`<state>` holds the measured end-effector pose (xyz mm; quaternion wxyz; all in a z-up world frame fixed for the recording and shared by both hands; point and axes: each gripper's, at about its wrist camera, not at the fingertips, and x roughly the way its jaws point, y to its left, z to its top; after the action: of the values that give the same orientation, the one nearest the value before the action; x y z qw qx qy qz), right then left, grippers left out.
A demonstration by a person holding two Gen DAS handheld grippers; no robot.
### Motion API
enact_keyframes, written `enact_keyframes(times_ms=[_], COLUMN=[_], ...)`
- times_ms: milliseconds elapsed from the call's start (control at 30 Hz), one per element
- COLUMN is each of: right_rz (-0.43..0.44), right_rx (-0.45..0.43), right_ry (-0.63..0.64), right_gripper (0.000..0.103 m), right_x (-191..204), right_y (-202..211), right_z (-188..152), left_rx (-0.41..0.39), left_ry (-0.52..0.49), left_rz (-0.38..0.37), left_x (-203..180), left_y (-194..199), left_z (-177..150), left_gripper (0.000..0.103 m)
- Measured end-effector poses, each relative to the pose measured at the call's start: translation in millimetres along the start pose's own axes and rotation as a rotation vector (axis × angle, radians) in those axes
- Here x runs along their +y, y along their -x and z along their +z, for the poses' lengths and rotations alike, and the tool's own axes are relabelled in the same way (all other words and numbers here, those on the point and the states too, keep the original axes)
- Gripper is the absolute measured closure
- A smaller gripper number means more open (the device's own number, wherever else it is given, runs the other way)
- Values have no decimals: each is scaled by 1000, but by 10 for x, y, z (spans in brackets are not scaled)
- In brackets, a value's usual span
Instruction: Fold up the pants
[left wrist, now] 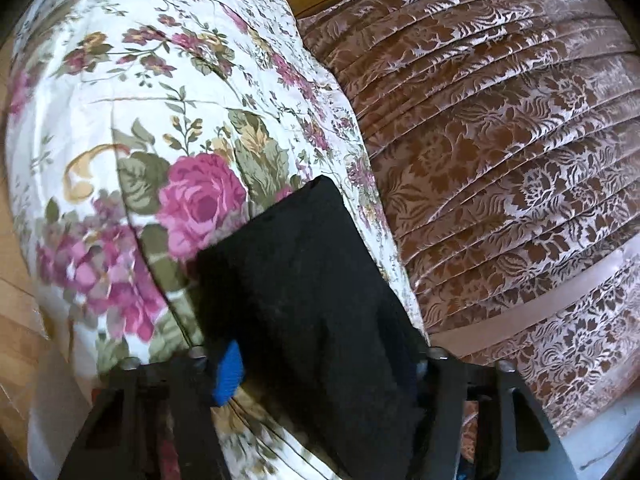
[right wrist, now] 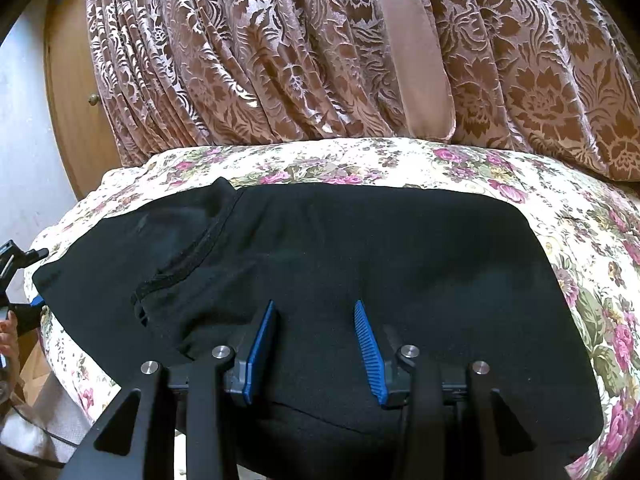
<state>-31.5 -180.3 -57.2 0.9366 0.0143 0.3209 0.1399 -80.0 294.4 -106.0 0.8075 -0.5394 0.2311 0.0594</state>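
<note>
The black pants (right wrist: 360,248) lie folded flat on a floral bedspread (right wrist: 580,240), with a seam running toward their left end. My right gripper (right wrist: 316,320) is open, its blue pads (right wrist: 260,348) resting just above the near part of the pants, holding nothing. In the left wrist view, a flap of the black pants (left wrist: 312,288) lies between the fingers of my left gripper (left wrist: 320,364). One blue pad (left wrist: 229,372) shows at the left; the other is hidden by cloth. The left gripper also shows at the pants' left end in the right wrist view (right wrist: 24,292).
A brown patterned curtain (right wrist: 280,52) hangs behind the bed. A wooden cabinet (right wrist: 72,112) stands at the far left. Wooden floor (left wrist: 20,320) lies beside the bed. The floral cover (left wrist: 140,120) spreads beyond the pants.
</note>
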Motion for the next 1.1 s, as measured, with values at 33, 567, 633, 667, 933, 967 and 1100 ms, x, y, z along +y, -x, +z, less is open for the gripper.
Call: enact_keyframes(times_ms=[33, 567, 633, 667, 933, 967, 1100], right_rz=[0, 2, 18, 31, 61, 55, 60], right_rx=[-2, 0, 10, 18, 31, 29, 30], right_ry=[0, -3, -16, -33, -186, -203, -262], right_gripper=[61, 61, 61, 61, 61, 61, 61], right_x=[1, 16, -9, -35, -381, -431, -584], right_y=[6, 8, 20, 29, 157, 180, 236], right_z=[-5, 2, 32, 55, 194, 199, 185], left_rx=[1, -79, -70, -65, 24, 35, 111], left_ry=[-2, -358, -461, -489, -666, -683, -728], left_rz=[21, -49, -105, -121, -275, -289, -361], left_x=[20, -1024, -1338, -1433, -2194, -2262, -2491], left_y=[-35, 228, 271, 276, 191, 180, 100], left_z=[8, -215, -352, -390, -855, -918, -1174], left_gripper=[64, 90, 90, 90, 89, 89, 89])
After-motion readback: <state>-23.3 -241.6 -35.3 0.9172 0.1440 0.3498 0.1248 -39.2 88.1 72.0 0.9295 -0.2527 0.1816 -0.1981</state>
